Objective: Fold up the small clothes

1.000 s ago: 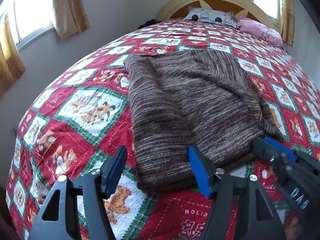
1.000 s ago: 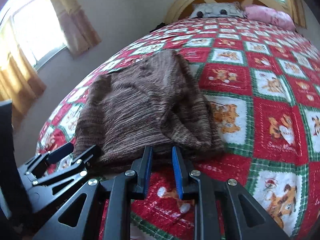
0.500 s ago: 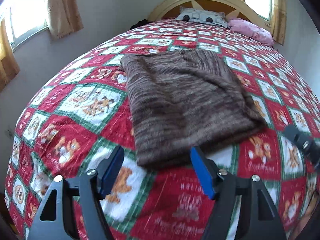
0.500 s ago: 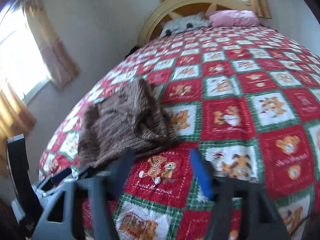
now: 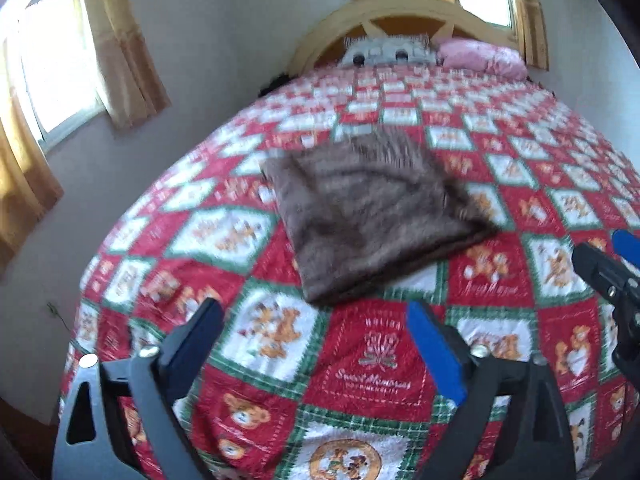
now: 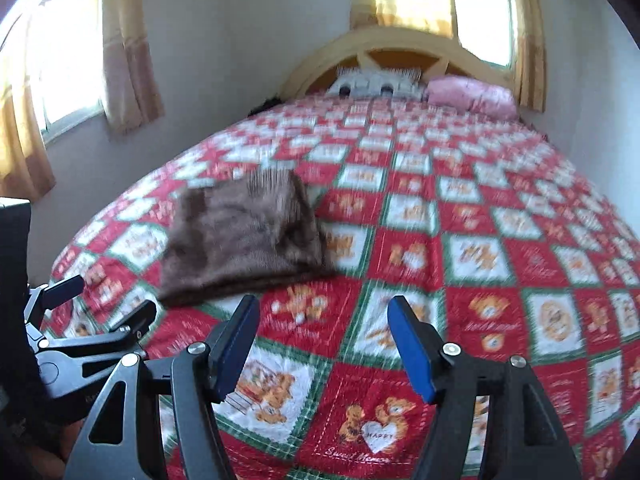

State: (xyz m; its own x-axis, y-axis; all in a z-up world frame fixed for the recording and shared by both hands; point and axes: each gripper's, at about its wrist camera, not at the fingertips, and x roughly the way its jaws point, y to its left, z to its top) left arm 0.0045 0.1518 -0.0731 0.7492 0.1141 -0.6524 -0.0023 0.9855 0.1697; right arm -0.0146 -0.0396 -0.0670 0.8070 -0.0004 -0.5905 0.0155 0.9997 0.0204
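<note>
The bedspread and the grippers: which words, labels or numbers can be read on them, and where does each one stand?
"Sweet Memories": red square of the bedspread, between the left gripper fingers; the small lines above and below it are too blurred to read.
"HAPPY": white heart between two bears, near the right gripper.
"Sweet Memo…": under that heart, cut off at the picture's bottom edge.
Script on farther squares: blurred.
Grippers: no legible text.

Two black handheld tongs with blue pads

Left tongs (image 5: 316, 344) and right tongs (image 6: 324, 340) are built of black angular frames, fastened by silver screws (image 6: 451, 349); flat blue pads (image 6: 410, 344) are fitted inside each finger.
</note>
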